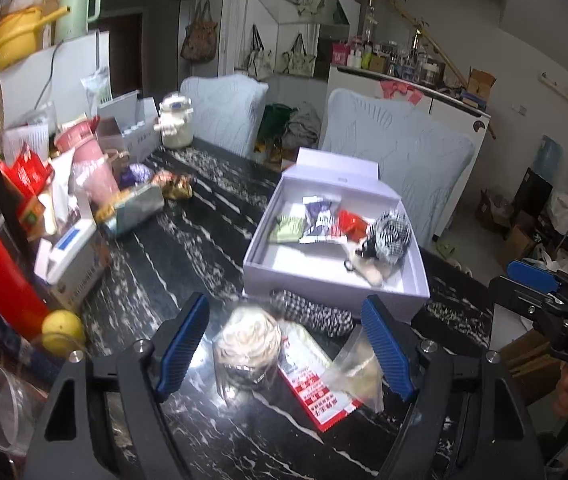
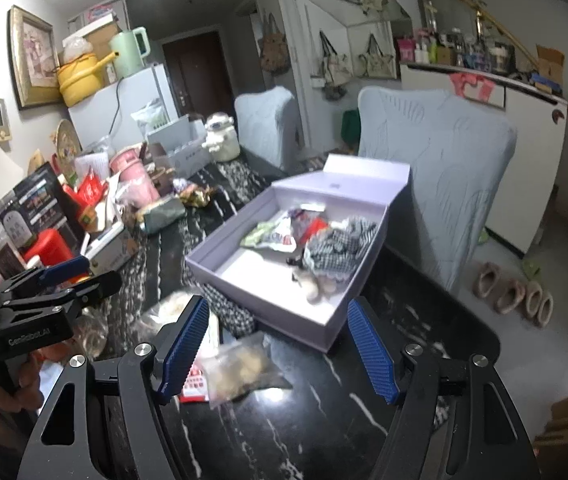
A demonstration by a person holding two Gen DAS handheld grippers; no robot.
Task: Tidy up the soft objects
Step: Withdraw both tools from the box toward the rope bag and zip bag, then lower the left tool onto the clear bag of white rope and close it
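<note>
Both hand-held grippers, left gripper [image 1: 284, 348] and right gripper [image 2: 277, 346], tilt downward, jaws spread and empty, over packets lying just before the lavender box [image 1: 324, 280].

You've got the open box [image 1: 336, 276] mid-bench [image 1: 187, 248], packets [image 1: 320, 220] and a scrunchie [image 1: 390, 236] inside. Before it lie a cloth band [image 1: 312, 312], a bagged puff [image 1: 247, 340], a sachet [image 1: 312, 392]. Clutter [image 1: 67, 200] left, chairs [image 1: 396, 148] behind.
</note>
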